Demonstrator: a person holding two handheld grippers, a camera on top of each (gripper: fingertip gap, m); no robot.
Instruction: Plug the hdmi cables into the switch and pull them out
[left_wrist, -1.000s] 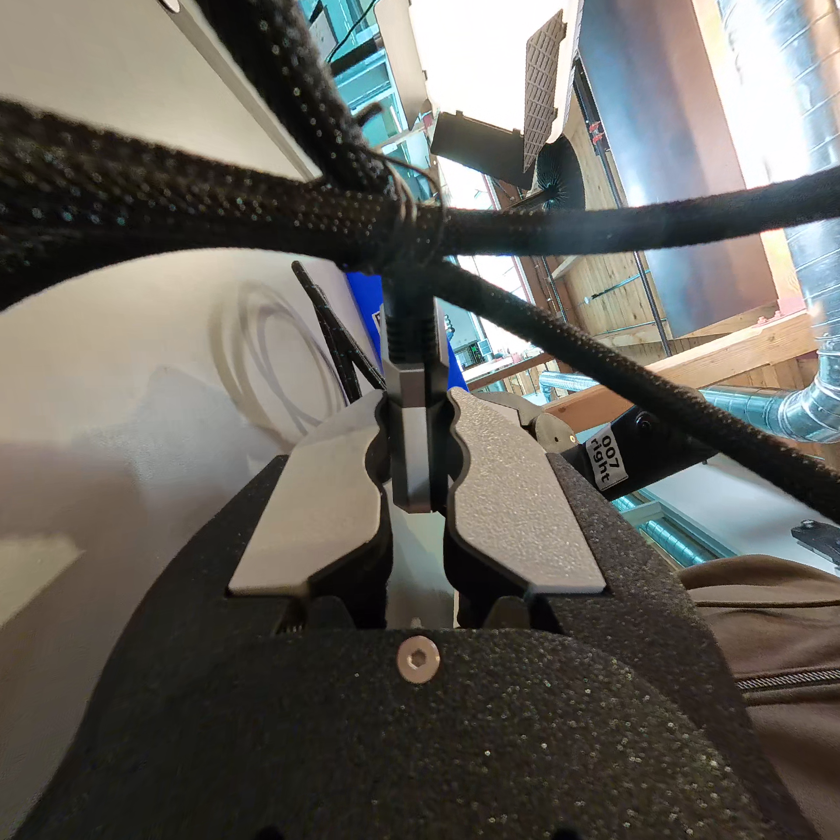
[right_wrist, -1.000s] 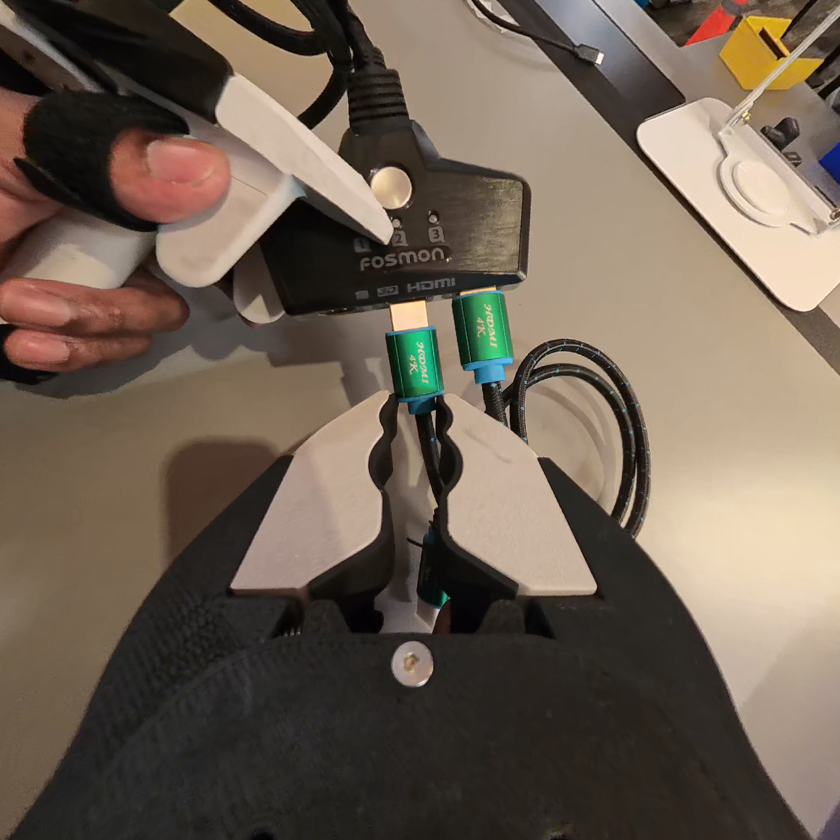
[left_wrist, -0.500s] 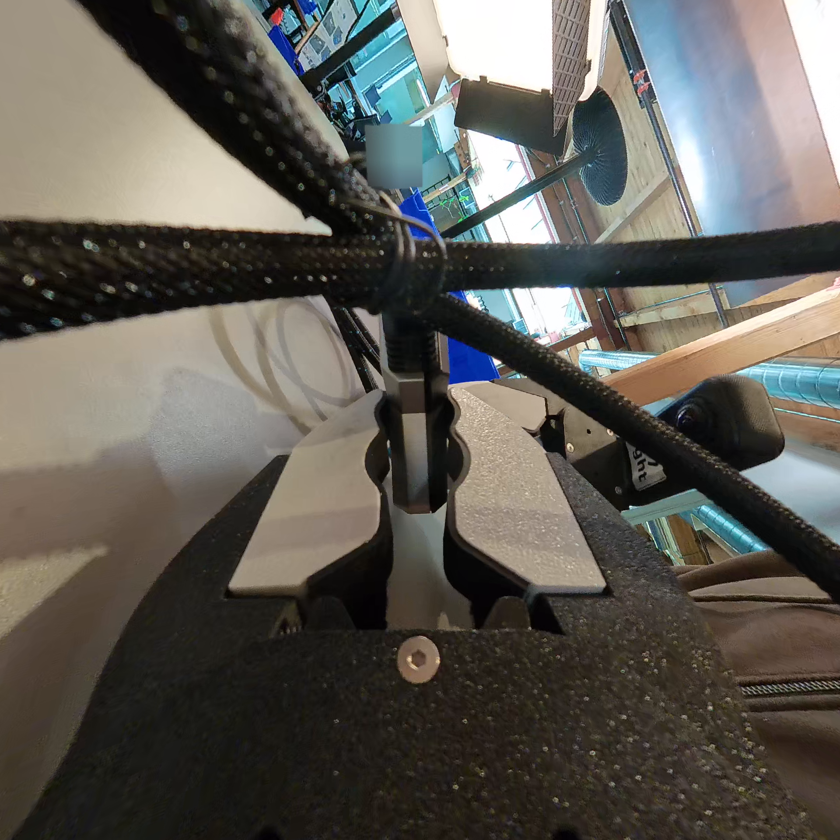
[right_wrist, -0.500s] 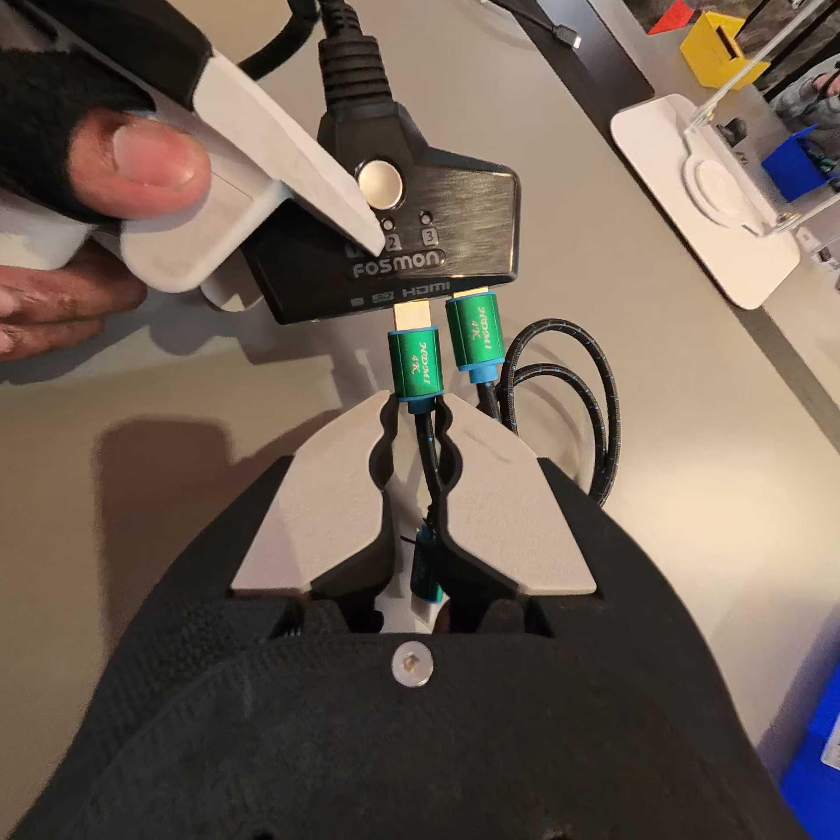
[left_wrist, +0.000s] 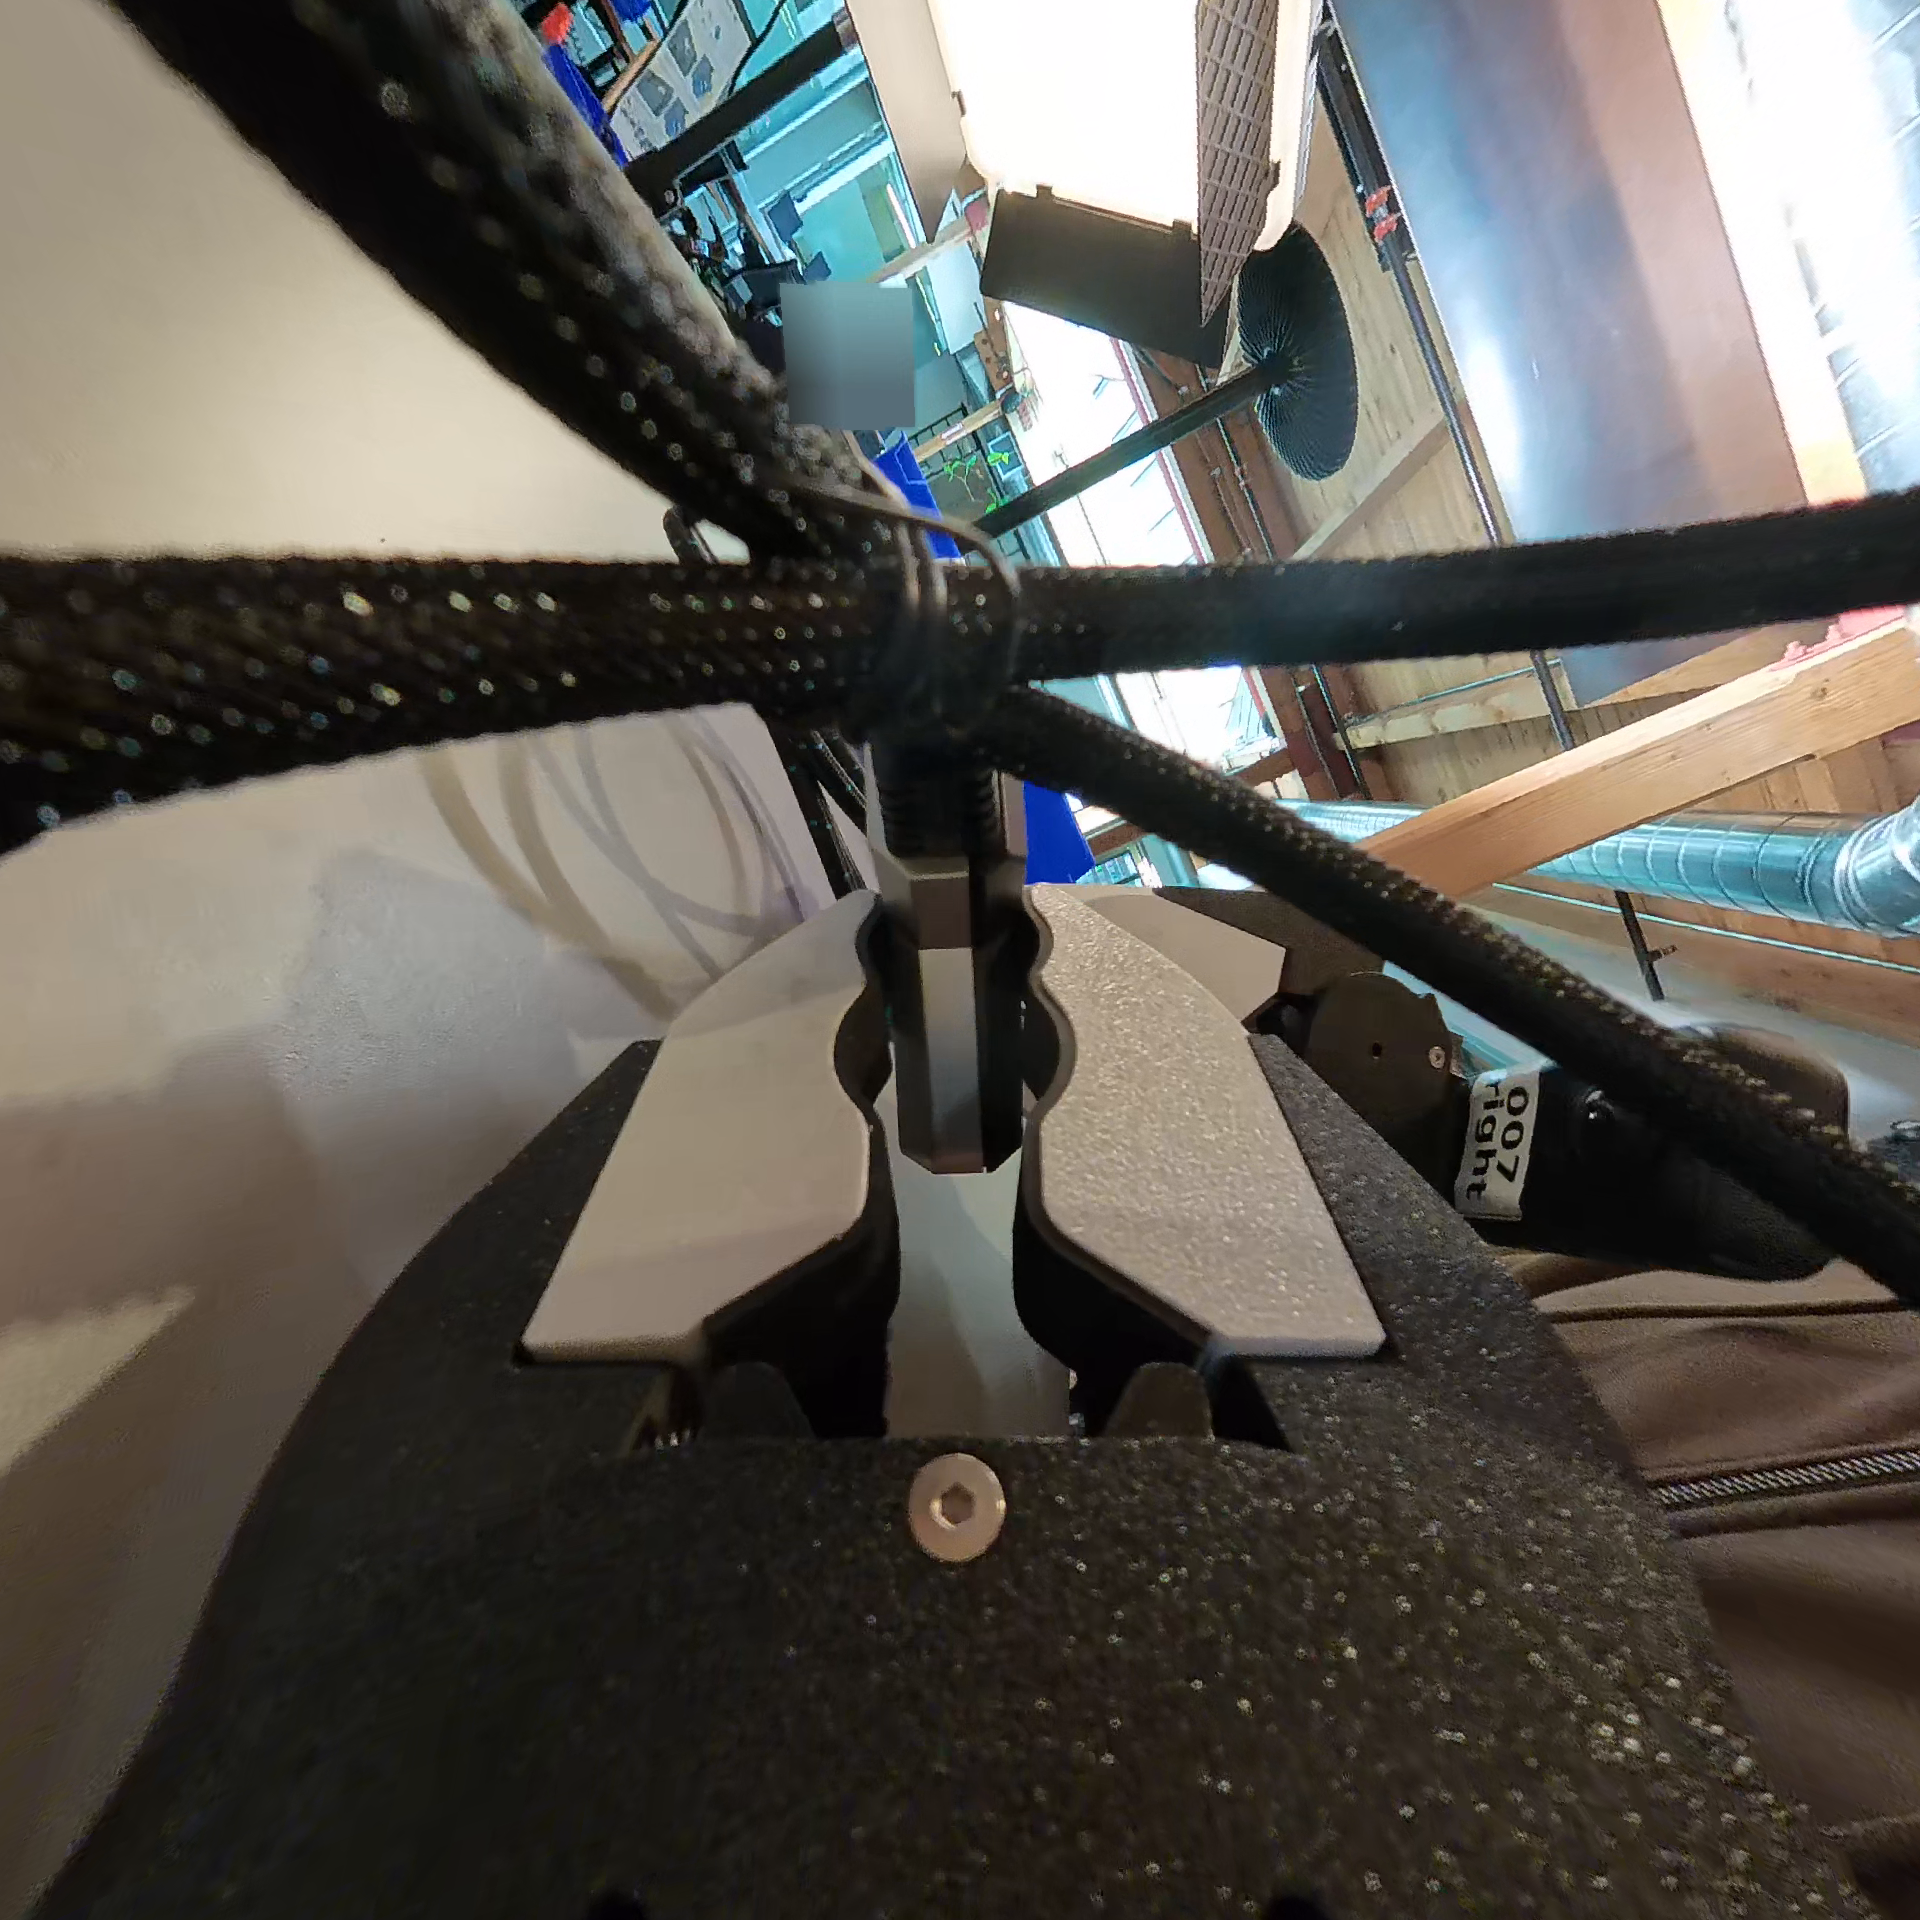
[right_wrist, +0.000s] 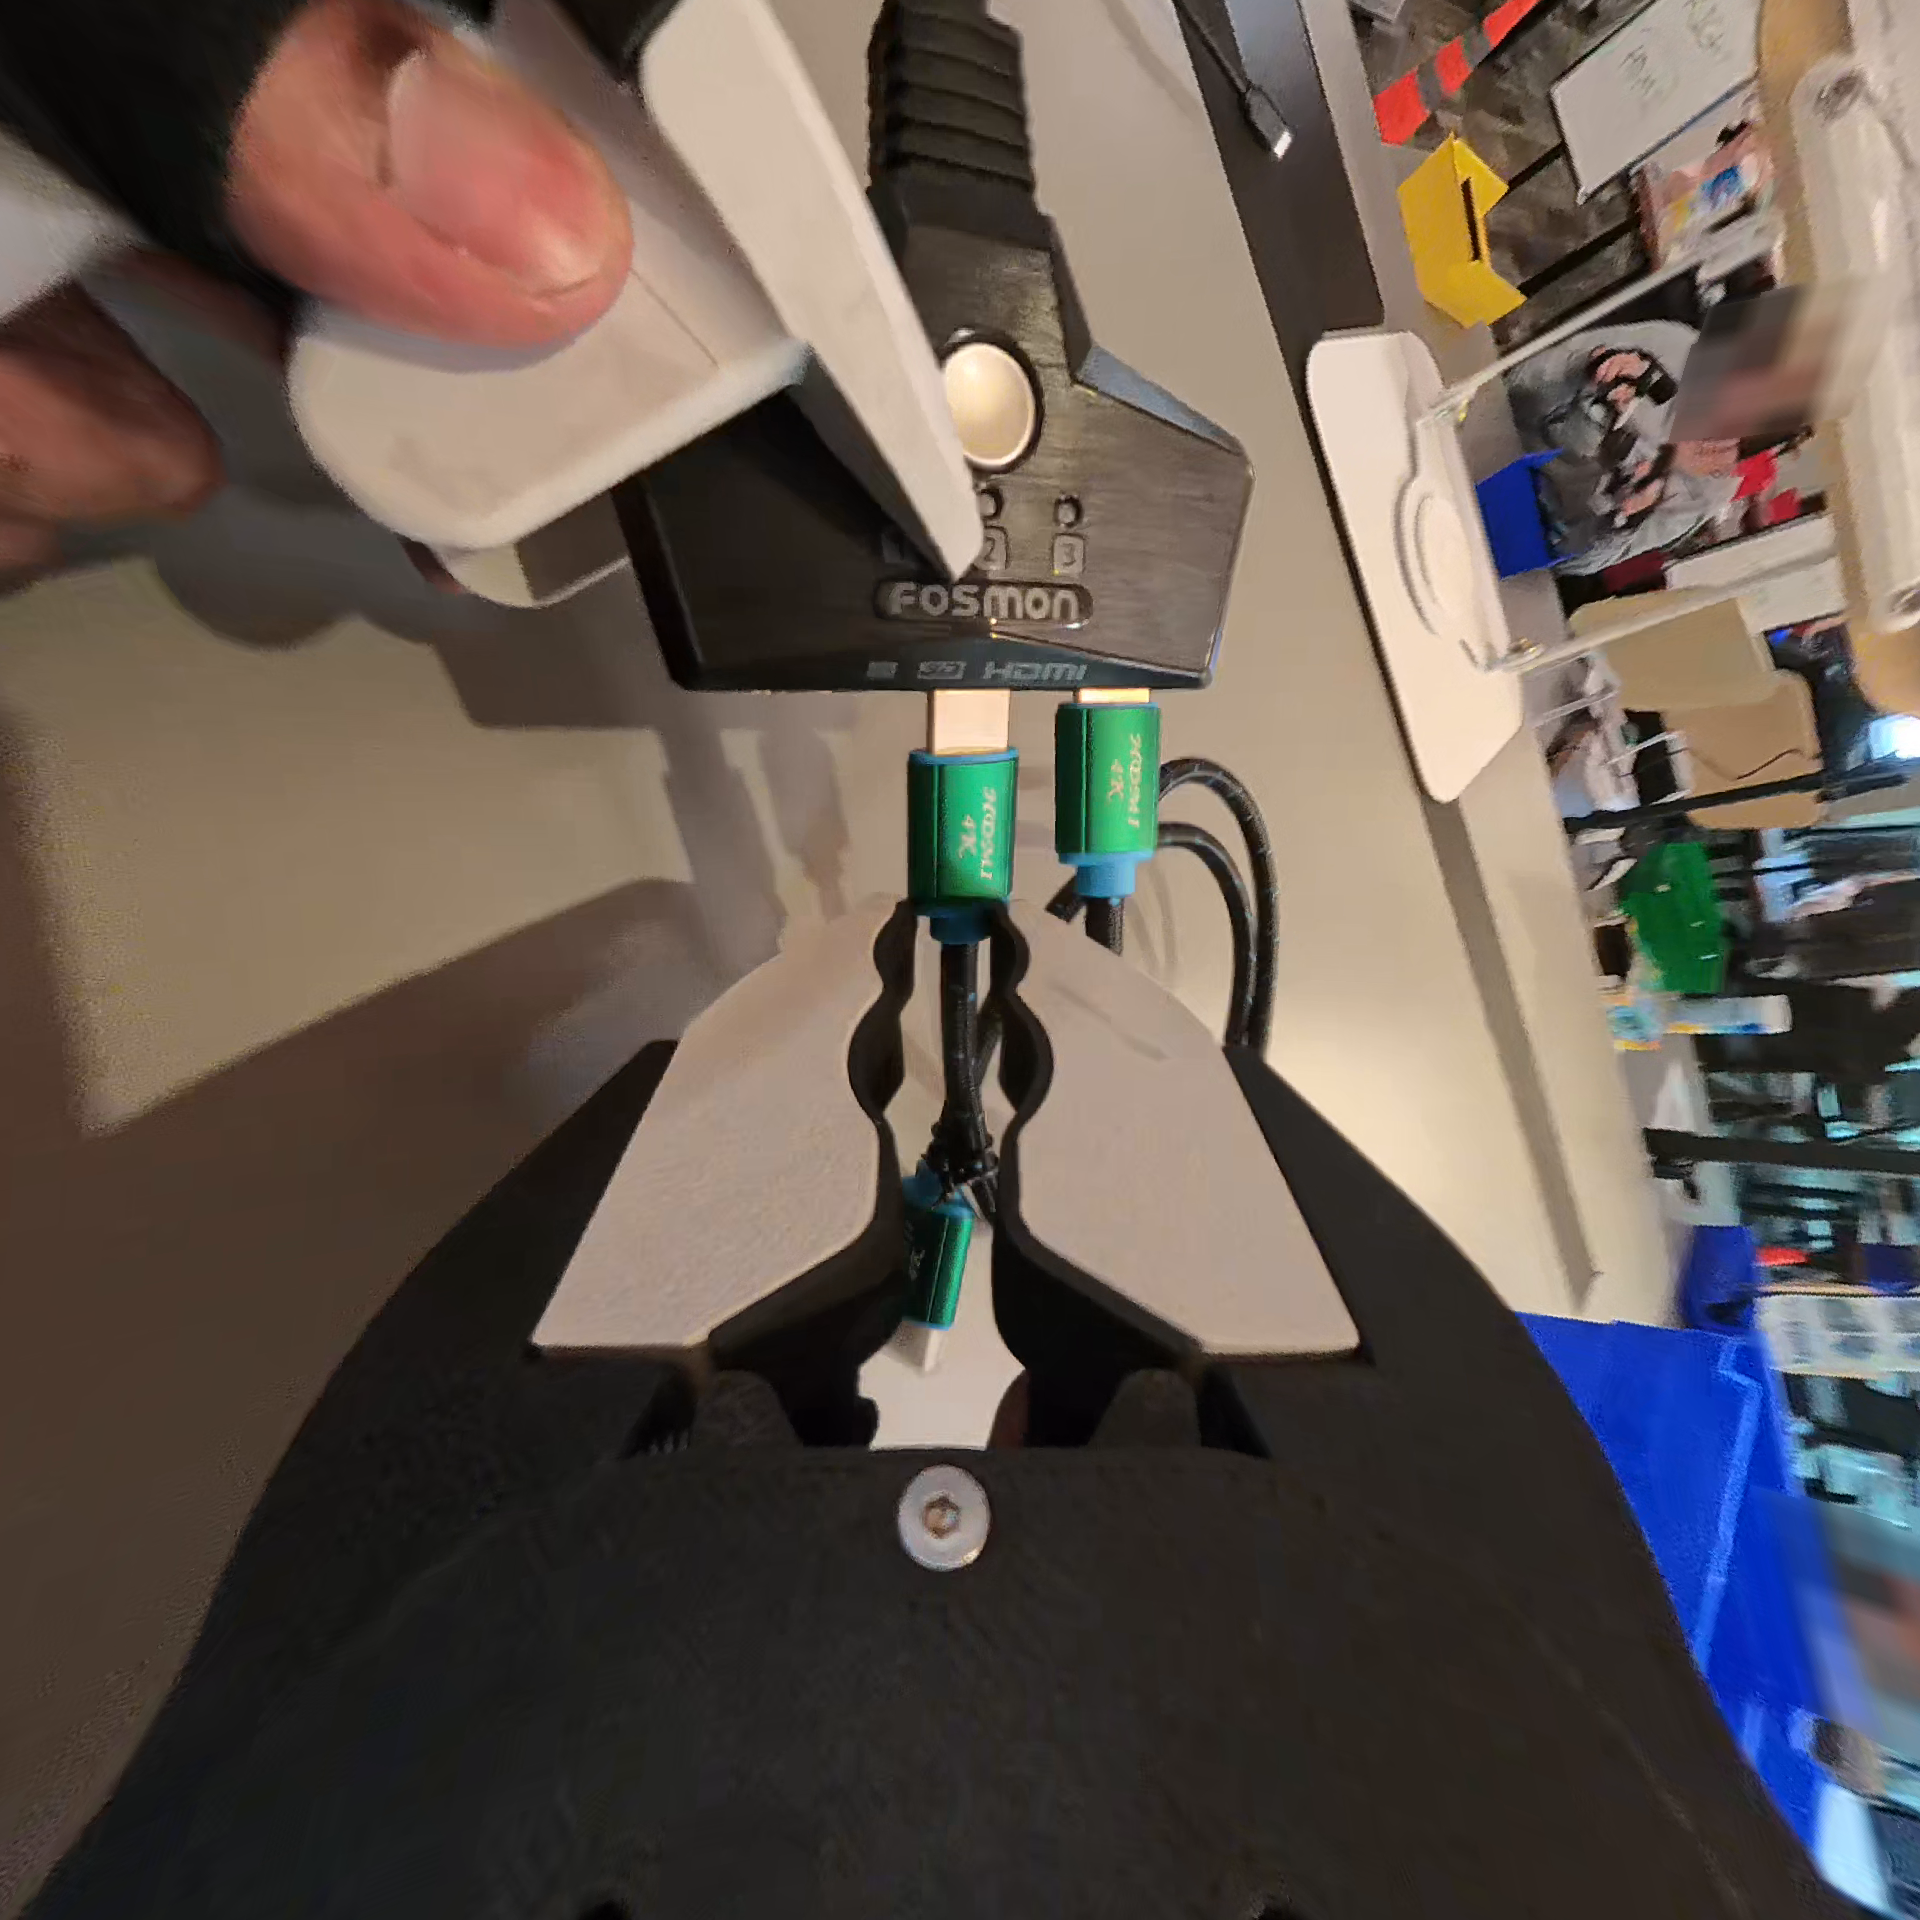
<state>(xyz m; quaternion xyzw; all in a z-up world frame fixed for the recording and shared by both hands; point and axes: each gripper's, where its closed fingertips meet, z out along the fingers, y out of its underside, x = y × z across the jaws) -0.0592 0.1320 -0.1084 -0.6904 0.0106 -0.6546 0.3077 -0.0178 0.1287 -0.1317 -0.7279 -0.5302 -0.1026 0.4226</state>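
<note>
The grey tabletop (right_wrist: 312, 935) spreads beneath and ahead of both grippers, and a white stand base (right_wrist: 1392, 561) lies on it well off to the right of the right gripper.

Straight ahead of the right gripper (right_wrist: 961, 920) sits the black switch box (right_wrist: 1091, 540), held off the table. The left gripper (left_wrist: 954, 940) grasps this box by its edge: in the left wrist view the dark slab stands upright between the two grey fingers (left_wrist: 1143, 1091), both pressed against its sides, and in the right wrist view one white finger lies across the box's top left corner beside the round silver button (right_wrist: 989, 403). A gloved hand (right_wrist: 343, 208) grips that tool at the upper left.

Thick black braided cables (left_wrist: 416, 665) cross just beyond the left gripper's fingertips, bound together at a knot right above the box's strain relief (left_wrist: 930, 800).

The right gripper is clenched on the thin braided cable (right_wrist: 961, 1029) just behind a green plug (right_wrist: 961, 821); the plug's blue collar rests at the fingertips. Its gold tip reaches into the box's front edge, with much metal still showing. Just right of it a second green plug (right_wrist: 1107, 784) sits nearly fully in. Deep between the right gripper's fingers lies a third green plug (right_wrist: 935, 1268), hanging loose.
</note>
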